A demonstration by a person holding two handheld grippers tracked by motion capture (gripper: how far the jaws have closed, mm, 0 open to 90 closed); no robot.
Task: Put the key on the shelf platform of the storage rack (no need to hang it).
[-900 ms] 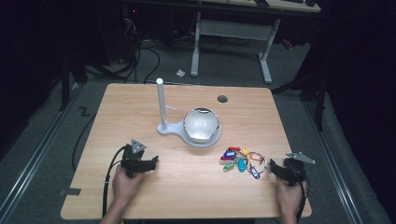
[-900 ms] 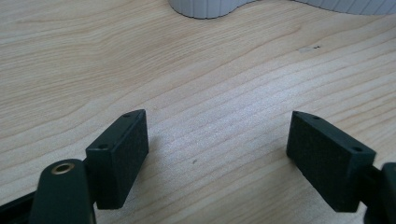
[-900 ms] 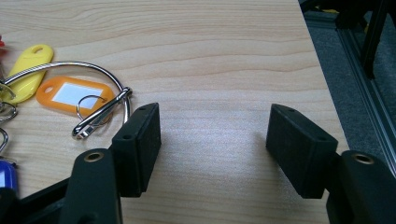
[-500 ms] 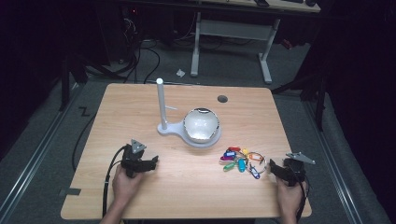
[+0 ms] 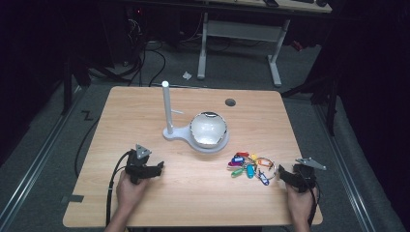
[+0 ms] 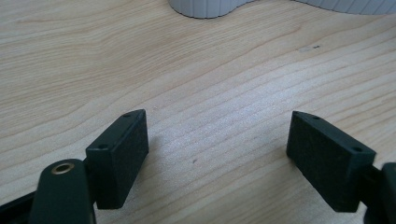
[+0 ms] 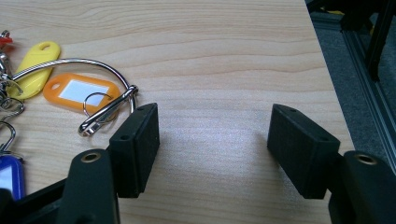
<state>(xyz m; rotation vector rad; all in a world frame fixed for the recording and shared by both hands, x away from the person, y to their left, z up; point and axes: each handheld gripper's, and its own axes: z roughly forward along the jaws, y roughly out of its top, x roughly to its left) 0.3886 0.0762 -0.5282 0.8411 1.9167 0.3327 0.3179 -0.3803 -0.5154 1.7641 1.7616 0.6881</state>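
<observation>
A bunch of coloured key tags (image 5: 249, 165) on a metal ring (image 7: 93, 70) lies on the wooden table (image 5: 145, 106), right of centre. An orange tag (image 7: 79, 92) and a yellow tag (image 7: 33, 69) lie just left of my right gripper (image 7: 212, 135), which rests low over the table, open, with bare wood between its jaws. In the high view the right gripper (image 5: 285, 175) sits beside the tags near the front right corner. My left gripper (image 5: 153, 169) rests at the front left, and in its own view the left gripper (image 6: 217, 149) stands open over bare wood.
A white stand with an upright post (image 5: 167, 108) and a shallow white bowl (image 5: 209, 130) sits mid-table. A round cable hole (image 5: 230, 102) lies near the far edge. The table's right edge (image 7: 327, 79) runs close to my right gripper. A desk frame and cables stand on the floor beyond.
</observation>
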